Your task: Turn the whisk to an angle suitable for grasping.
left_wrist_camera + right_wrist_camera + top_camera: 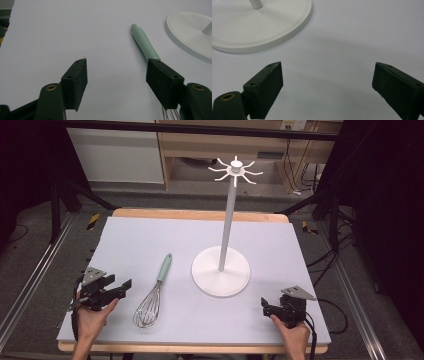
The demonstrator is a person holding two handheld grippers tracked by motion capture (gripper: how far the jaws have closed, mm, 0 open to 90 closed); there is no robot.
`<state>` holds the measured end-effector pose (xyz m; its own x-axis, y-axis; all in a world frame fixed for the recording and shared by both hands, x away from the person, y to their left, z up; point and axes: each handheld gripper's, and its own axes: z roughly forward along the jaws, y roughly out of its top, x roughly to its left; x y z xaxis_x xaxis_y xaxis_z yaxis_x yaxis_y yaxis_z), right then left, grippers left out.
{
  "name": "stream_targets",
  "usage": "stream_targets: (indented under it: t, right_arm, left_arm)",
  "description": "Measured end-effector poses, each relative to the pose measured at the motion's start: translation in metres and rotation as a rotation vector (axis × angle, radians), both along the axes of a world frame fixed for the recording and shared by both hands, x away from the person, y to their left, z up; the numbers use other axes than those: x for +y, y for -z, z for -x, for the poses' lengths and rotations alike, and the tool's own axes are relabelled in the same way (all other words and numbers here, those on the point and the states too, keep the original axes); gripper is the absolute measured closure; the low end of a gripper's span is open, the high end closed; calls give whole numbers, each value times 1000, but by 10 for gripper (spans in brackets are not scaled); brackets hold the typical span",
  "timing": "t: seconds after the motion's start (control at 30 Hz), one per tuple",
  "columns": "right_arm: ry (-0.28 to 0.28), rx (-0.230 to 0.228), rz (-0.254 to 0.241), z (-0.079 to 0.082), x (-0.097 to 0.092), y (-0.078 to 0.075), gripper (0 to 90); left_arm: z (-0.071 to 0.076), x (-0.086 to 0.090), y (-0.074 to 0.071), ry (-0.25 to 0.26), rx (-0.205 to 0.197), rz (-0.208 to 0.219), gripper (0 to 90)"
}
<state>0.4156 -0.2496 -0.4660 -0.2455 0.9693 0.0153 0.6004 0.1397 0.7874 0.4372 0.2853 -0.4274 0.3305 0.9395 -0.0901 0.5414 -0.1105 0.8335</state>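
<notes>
While the whisk point(151, 297) lies untouched beside the hook stand point(221, 270), I hold my left gripper point(121, 288) and right gripper point(264, 304) wide, empty; everything remains, I judge.

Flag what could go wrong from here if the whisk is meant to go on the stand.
1. The whisk lies flat on the table; the left gripper, open beside it, may pinch the springy wires, which could slip.
2. The stand is tall on one thin pole; a knock near its hooks could tip it.
3. The right gripper, open and empty, is not steadying the base.
</notes>
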Motion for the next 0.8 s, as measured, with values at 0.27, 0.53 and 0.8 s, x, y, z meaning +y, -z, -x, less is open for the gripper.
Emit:
stream_targets:
  t: [0.27,0.53,0.8]
  right_arm:
    - [1,0,-2,0,1,-1,103]
    - [1,3,-1,0,1,-1,103]
    - [-6,6,6,0,2,0,103]
  left_arm:
    - [-1,-8,-3,21,13,-5,351]
    - [-3,-15,-8,33,21,-6,362]
    - [-5,-26,-16,64,19,-17,373]
